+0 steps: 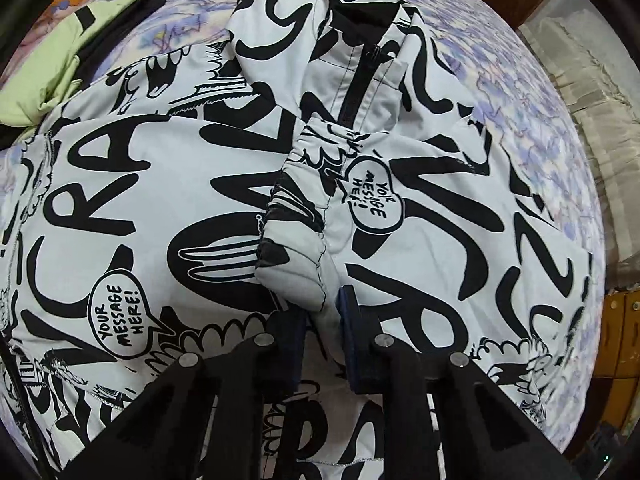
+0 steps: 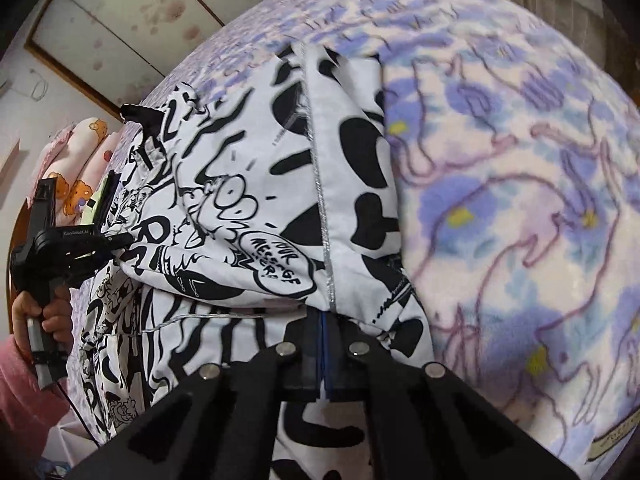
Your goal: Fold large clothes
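Note:
A large white jacket (image 1: 160, 200) printed with black lettering and speech bubbles lies spread on the bed, its black zip (image 1: 354, 92) running up the middle. My left gripper (image 1: 324, 316) is shut on a gathered sleeve cuff (image 1: 296, 248), which bulges out between the blue pads. In the right wrist view the jacket (image 2: 260, 184) is lifted into a fold, and my right gripper (image 2: 322, 320) is shut on its fabric beside a silver stitched seam (image 2: 324, 216). At the left edge of that view, a hand (image 2: 36, 312) in a pink sleeve holds the left gripper (image 2: 120, 240) against the jacket.
A fleece blanket (image 2: 520, 200) with purple and blue flowers covers the bed (image 1: 500, 80). A light green garment (image 1: 52, 72) and a black one (image 1: 120, 24) lie at the far left. Bear-print pillows (image 2: 84, 144) sit by the wall. Wooden furniture (image 1: 616, 340) stands beyond the bed's right edge.

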`<state>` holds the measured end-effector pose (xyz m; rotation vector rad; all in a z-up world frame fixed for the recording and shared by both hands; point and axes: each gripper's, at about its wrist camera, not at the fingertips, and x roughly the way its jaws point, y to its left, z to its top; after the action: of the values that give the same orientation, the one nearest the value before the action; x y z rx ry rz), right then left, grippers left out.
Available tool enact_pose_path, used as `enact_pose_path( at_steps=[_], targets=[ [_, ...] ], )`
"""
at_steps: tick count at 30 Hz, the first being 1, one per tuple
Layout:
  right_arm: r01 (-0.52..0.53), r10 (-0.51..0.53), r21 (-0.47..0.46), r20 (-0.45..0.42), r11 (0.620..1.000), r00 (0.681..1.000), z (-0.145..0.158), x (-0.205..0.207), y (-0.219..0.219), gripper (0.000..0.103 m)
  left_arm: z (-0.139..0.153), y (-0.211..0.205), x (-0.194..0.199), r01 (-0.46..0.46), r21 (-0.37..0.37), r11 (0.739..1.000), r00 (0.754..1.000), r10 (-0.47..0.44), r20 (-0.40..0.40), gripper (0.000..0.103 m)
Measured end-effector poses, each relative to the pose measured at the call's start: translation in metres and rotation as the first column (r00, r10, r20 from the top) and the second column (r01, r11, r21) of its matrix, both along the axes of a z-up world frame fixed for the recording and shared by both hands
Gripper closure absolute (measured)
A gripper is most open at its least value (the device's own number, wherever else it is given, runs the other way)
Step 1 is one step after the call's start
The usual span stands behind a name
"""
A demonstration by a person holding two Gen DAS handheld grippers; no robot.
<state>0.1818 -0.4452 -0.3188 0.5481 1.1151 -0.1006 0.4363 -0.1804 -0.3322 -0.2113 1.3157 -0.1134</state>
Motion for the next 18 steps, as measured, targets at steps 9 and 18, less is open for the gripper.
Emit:
enact_pose_path(
  at_steps=[9,18],
  targets=[
    [-0.077,0.078,0.021,-0.063,0.997,0.995,0.008,-0.003,0.023,0.103,0.001,0.015,0.003,-0.073,0.044,0.996,0.997,0.073,0.017,0.092],
    [-0.011,0.015,-0.048,0.086,0.999,0.996,0.062,-0.01,0.027,0.103,0.006,0.006,-0.001,-0.071,0.087,0.994,0.997,0.069,0.024,0.092]
  ],
)
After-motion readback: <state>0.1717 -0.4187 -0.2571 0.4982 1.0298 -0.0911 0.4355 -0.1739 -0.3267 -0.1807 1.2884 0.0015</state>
